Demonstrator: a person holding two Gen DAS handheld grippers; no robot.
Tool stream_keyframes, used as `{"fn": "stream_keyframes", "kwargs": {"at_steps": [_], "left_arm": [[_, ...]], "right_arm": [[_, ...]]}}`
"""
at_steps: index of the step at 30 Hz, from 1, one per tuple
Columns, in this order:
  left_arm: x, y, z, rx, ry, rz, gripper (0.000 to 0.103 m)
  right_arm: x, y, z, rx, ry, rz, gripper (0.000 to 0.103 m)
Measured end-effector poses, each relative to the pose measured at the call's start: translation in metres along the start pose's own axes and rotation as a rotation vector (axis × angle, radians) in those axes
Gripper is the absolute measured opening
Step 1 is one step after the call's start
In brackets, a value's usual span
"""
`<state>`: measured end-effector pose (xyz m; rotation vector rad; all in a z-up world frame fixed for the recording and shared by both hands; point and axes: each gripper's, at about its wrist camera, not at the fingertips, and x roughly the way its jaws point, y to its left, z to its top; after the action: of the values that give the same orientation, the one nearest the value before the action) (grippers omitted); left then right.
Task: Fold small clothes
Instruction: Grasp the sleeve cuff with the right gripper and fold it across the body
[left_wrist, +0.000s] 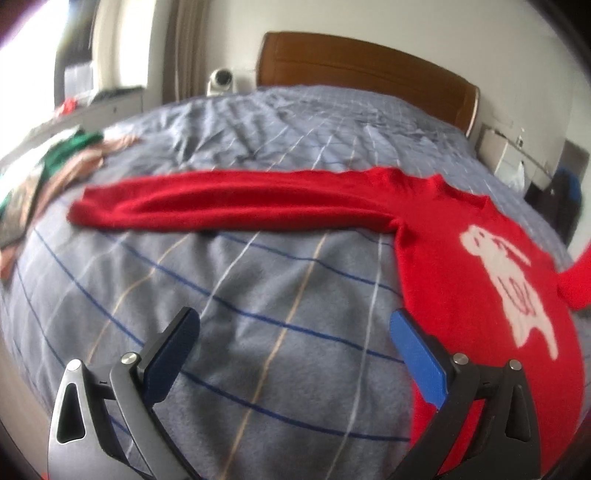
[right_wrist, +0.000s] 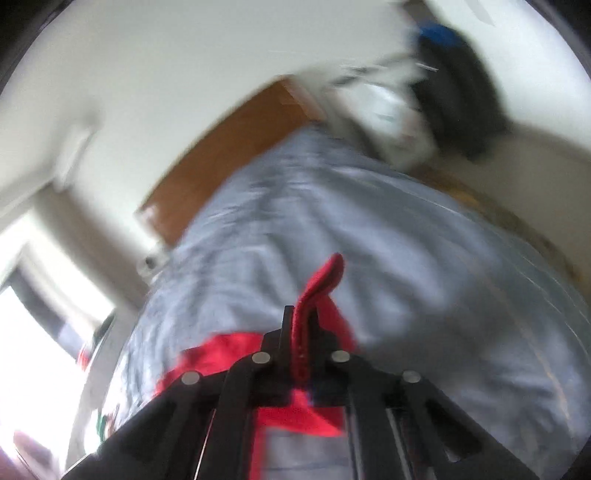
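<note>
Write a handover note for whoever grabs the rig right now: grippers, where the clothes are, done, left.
Right gripper: shut on a red fold of the sweater, lifted off the bed.
Left gripper: open, empty, above the blanket beside the sweater's hem.
Sweater: face up, one sleeve stretched flat across the bed.
Other clothes: unfolded heap at the bed's far left edge.
Done: no fold finished.
Left: bring the held part over, fold in the flat sleeve, fold the body, then the heap.
</note>
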<state>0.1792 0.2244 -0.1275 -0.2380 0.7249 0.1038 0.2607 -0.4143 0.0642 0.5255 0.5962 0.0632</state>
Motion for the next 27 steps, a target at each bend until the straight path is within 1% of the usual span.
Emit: {"fn": "stream_keyframes", "kwargs": {"at_steps": [2, 4, 5, 7, 8, 9, 10, 11, 13, 14, 16, 18, 21, 22, 24, 25, 26, 27], "left_arm": [[0.000, 0.006, 0.000, -0.020, -0.001, -0.004, 0.103], [-0.001, 0.010, 0.000, -0.021, -0.008, 0.009, 0.103], [-0.003, 0.010, -0.003, -0.017, -0.011, 0.017, 0.103], [-0.002, 0.012, -0.004, -0.005, -0.015, 0.036, 0.103], [-0.002, 0.013, -0.005, 0.002, -0.015, 0.046, 0.103], [-0.001, 0.014, -0.005, 0.007, -0.013, 0.057, 0.103], [0.000, 0.015, -0.006, 0.010, -0.011, 0.061, 0.103], [0.001, 0.017, -0.006, 0.010, -0.006, 0.062, 0.103], [0.000, 0.021, -0.007, 0.005, -0.003, 0.060, 0.103], [-0.001, 0.022, -0.007, 0.001, -0.004, 0.060, 0.103], [-0.001, 0.026, -0.006, -0.007, -0.005, 0.056, 0.103], [-0.002, 0.027, -0.006, -0.020, -0.002, 0.050, 0.103], [-0.002, 0.026, -0.006, -0.031, 0.002, 0.039, 0.103], [-0.002, 0.024, -0.006, -0.028, 0.003, 0.034, 0.103], [0.000, 0.018, -0.007, -0.010, 0.005, 0.032, 0.103], [0.000, 0.016, -0.008, -0.001, 0.006, 0.033, 0.103], [0.000, 0.011, -0.009, 0.015, 0.007, 0.034, 0.103], [0.000, 0.008, -0.010, 0.028, 0.007, 0.033, 0.103]], "right_arm": [[0.029, 0.071, 0.000, -0.113, 0.054, 0.087, 0.004], [0.054, 0.128, -0.017, -0.192, 0.115, 0.151, 0.004], [0.071, 0.160, -0.033, -0.234, 0.154, 0.184, 0.004], [0.104, 0.200, -0.057, -0.274, 0.216, 0.228, 0.004], [0.112, 0.209, -0.077, -0.280, 0.237, 0.240, 0.004], [0.132, 0.223, -0.095, -0.282, 0.271, 0.258, 0.005], [0.145, 0.231, -0.110, -0.270, 0.297, 0.283, 0.008], [0.157, 0.232, -0.124, -0.241, 0.340, 0.326, 0.015], [0.186, 0.235, -0.154, -0.137, 0.466, 0.412, 0.076], [0.193, 0.229, -0.166, -0.070, 0.492, 0.450, 0.079], [0.194, 0.215, -0.178, -0.026, 0.513, 0.468, 0.078], [0.180, 0.199, -0.182, -0.051, 0.500, 0.440, 0.078], [0.156, 0.168, -0.175, -0.125, 0.442, 0.351, 0.078], [0.143, 0.149, -0.172, -0.164, 0.409, 0.297, 0.079], [0.121, 0.132, -0.170, -0.251, 0.353, 0.198, 0.079], [0.106, 0.112, -0.173, -0.313, 0.311, 0.129, 0.079], [0.101, 0.103, -0.173, -0.343, 0.290, 0.088, 0.079], [0.087, 0.082, -0.177, -0.379, 0.260, 0.022, 0.079]]}}
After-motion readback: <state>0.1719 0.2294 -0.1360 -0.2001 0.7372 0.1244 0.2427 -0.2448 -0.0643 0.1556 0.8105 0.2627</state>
